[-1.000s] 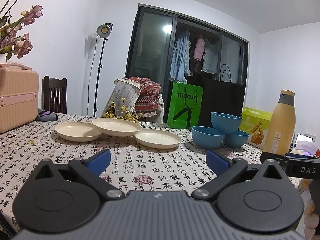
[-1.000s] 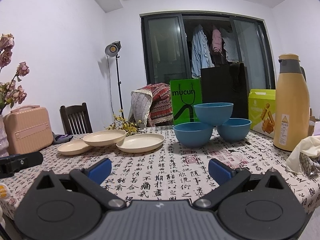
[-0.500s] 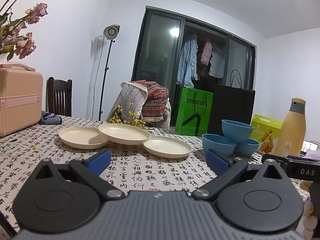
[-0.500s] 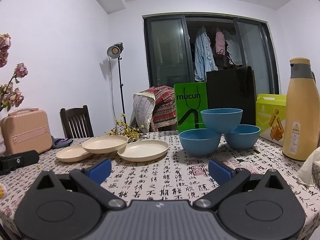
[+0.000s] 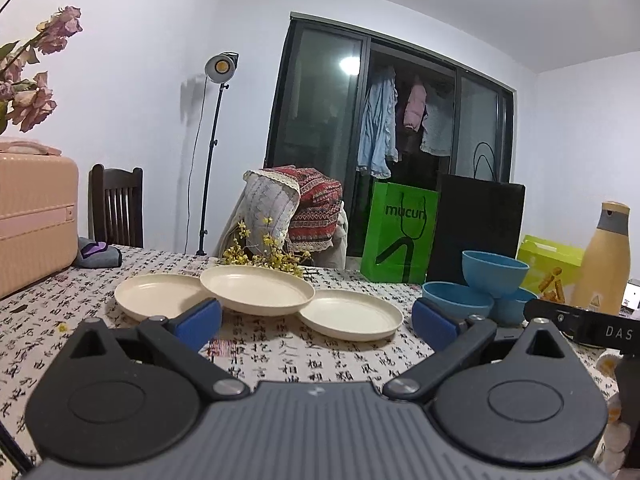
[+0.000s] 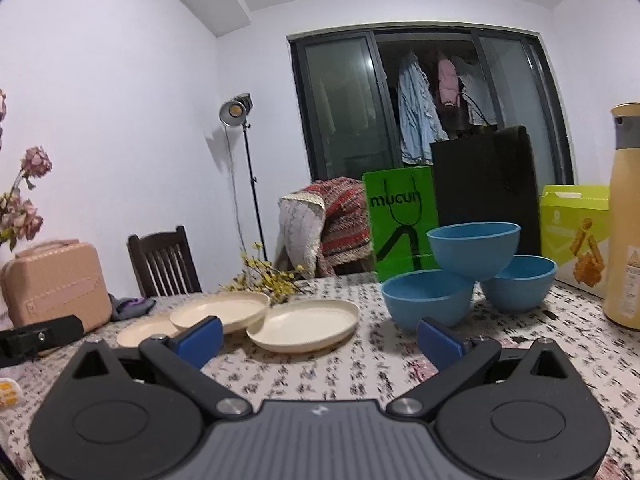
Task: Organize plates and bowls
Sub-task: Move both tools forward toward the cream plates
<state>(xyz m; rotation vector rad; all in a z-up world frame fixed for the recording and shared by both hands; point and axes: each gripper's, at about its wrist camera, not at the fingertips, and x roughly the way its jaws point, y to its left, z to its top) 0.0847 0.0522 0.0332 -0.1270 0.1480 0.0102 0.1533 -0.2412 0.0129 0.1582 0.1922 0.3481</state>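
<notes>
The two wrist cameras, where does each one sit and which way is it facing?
Left wrist view: sits on the left gripper, low over the patterned tablecloth, facing the three cream round plates; its own open blue-tipped fingers show, plus part of the other gripper at right.
Right wrist view: sits on the right gripper, facing the three blue bowls; its open fingers show, the other gripper at left.
Shared: plates, bowls, green paper bag, tall yellow bottle.
</notes>
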